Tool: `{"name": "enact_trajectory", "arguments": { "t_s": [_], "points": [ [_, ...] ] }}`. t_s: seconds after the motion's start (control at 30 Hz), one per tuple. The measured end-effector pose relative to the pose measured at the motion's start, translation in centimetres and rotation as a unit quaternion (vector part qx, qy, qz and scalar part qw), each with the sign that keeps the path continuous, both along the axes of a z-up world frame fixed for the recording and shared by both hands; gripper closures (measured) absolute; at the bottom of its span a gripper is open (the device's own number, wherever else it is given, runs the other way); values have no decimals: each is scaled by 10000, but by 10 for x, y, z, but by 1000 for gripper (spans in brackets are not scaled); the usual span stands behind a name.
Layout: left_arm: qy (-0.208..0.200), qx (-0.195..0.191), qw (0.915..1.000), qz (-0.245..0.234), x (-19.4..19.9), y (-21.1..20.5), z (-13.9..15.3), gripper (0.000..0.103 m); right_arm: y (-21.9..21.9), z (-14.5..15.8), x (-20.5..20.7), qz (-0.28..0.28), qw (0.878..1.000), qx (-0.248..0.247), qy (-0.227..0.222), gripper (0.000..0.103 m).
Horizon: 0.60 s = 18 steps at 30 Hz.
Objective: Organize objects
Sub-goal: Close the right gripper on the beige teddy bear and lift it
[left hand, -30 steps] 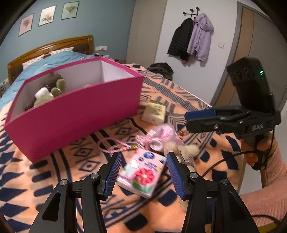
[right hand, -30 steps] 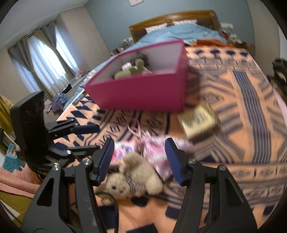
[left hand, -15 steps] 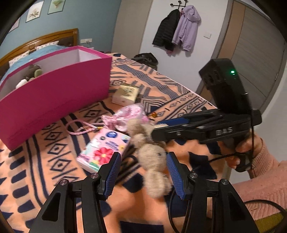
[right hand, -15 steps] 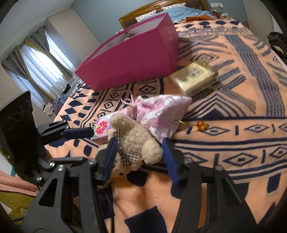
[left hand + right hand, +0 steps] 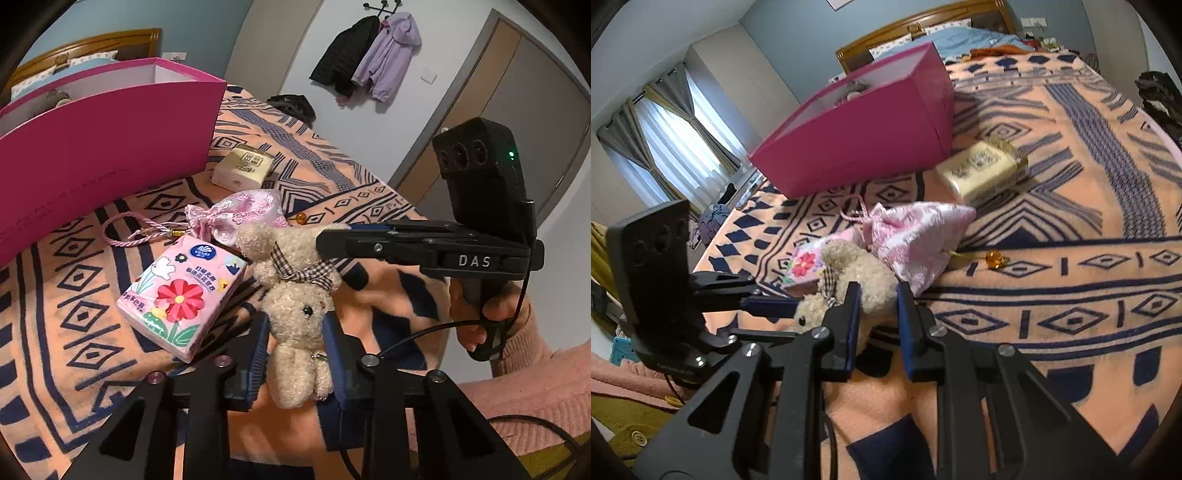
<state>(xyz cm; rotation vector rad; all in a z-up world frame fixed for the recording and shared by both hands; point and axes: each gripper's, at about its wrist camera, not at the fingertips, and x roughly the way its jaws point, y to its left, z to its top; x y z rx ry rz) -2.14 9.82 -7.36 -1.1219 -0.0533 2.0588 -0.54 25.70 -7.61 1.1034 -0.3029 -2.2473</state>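
Beige plush bear (image 5: 295,306) lies on the patterned bed blanket (image 5: 74,325), near the foot edge, and both grippers are on it. Left gripper (image 5: 297,354): jaws have just been closing, pads now pressed on the bear's head end, one pad each side; the bear's eye and checked bow (image 5: 295,271) face up in the left wrist view. Right gripper (image 5: 875,306): jaws have likewise just been closing and now pinch the bear's body from the other side; in the left wrist view its fingers (image 5: 343,240) come in from the right and meet the bear just above the bow. A hand (image 5: 491,310) in a pink knit sleeve (image 5: 532,380) holds the right gripper's handle. Just left of the bear, touching or almost touching it, a pink tissue pack (image 5: 181,295) with a red flower print lies flat. Beyond the bear, a pink satin pouch (image 5: 240,214) with a braided cord (image 5: 133,232) lies on its side. A small amber bead (image 5: 995,258) sits on the blanket near the pouch. Farther back, a cream packet (image 5: 243,166) rests just beside the corner of the magenta box (image 5: 110,147), open at the top; its contents are mostly hidden from here. Coats (image 5: 369,59) hang on the far wall.
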Motion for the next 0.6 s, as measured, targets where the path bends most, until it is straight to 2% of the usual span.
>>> {"name": "enact_trajectory", "arguments": {
  "t_s": [0.23,0.6],
  "points": [
    [87,149,9998,65,-2,-3,11,75,-2,21,1,-28,9995,-55,294,82],
    [454,303,9973,486,-22,-22,42,75,-20,62,-13,104,9960,-319,823,82]
  ]
}}
